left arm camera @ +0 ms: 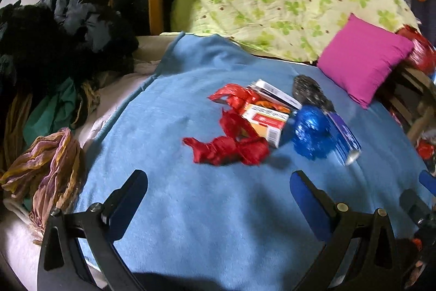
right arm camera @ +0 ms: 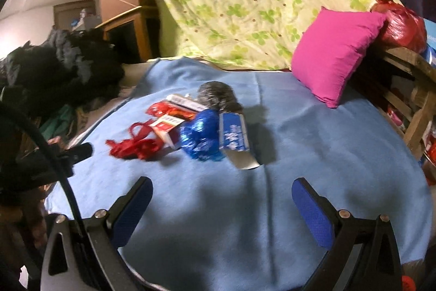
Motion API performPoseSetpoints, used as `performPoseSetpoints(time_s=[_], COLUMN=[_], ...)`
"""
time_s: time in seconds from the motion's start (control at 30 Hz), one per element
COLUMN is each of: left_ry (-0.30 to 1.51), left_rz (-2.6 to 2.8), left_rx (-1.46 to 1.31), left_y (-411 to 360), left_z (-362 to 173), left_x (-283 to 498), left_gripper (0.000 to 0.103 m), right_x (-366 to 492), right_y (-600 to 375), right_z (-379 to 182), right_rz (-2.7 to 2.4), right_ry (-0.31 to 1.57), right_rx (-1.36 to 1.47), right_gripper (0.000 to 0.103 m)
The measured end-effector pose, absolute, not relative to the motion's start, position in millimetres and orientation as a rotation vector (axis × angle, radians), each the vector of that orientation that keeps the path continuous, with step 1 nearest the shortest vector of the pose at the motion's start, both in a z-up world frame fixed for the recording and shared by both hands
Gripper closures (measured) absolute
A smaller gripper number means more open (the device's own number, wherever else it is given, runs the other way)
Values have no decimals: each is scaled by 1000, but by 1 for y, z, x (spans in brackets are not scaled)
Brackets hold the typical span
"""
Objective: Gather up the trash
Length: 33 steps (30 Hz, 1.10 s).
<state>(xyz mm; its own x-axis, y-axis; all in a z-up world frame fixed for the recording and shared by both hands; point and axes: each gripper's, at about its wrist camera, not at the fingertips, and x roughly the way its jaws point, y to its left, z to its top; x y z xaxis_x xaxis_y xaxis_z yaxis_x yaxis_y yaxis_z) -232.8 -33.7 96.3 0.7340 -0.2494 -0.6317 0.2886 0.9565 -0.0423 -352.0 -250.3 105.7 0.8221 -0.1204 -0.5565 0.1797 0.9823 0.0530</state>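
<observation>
Currently, I read:
Left gripper (left arm camera: 218,192): jaws apart, empty.
Right gripper (right arm camera: 222,199): jaws apart, empty.
Blue carton (right arm camera: 234,135) lettering: blurred, illegible.

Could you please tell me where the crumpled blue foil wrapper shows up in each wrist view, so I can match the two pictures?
Left wrist view: the blue foil wrapper lies right of centre on the blue blanket, beside the red and white carton.
Right wrist view: the same wrapper lies left of centre, ahead of the open right gripper.
Shared landmark: the pink cushion, behind the pile to the right.
</observation>
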Motion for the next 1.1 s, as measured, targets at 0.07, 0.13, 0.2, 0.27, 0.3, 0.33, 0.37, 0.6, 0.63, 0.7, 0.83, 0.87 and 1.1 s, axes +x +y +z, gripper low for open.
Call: performPoseSetpoints(time_s=[0.07,0.13,0.2,0.27,0.3,0.33,0.37,0.6,0.63,0.7,0.83,0.87,1.1], left_ry=[669,669,667,671,673,674,685,688,688,684,691,690,680], left_rz=[-313,-314,-316,-305,-304,-303,-303,-305,-305,-301,-299,-296,-299], left_rx=[78,107,112,116,114,112,108,75,66,48,19,13,17], left_y=[-36,-39,-38,-36,-35,-34,-33,-28,-26,-23,-19,-19,-20], left_z=[93,88,83,77,74,72,70,66,67,68,67,67,67], left_x=[-237,-237,-236,-235,-235,-234,-234,-234,-234,-234,-233,-233,-236], left_gripper=[0,0,0,0,0,0,0,0,0,0,0,0,0], right_x=[-355,-357,-354,-352,-350,-350,-351,-355,-355,-357,-358,-358,-359], right_y=[-243,-240,-239,-239,-241,-242,-242,-245,-247,-252,-254,-254,-256], right_z=[98,90,82,75,74,74,75,75,75,75,75,75,75], right_rz=[-140,-129,-119,-113,-111,-107,-103,-114,-117,-134,-155,-159,-187], right_ry=[573,566,580,591,600,597,584,572,573,570,563,561,550], right_rx=[67,53,62,78,87,92,94,111,119,138,155,156,162], right_gripper=[0,0,0,0,0,0,0,0,0,0,0,0,0])
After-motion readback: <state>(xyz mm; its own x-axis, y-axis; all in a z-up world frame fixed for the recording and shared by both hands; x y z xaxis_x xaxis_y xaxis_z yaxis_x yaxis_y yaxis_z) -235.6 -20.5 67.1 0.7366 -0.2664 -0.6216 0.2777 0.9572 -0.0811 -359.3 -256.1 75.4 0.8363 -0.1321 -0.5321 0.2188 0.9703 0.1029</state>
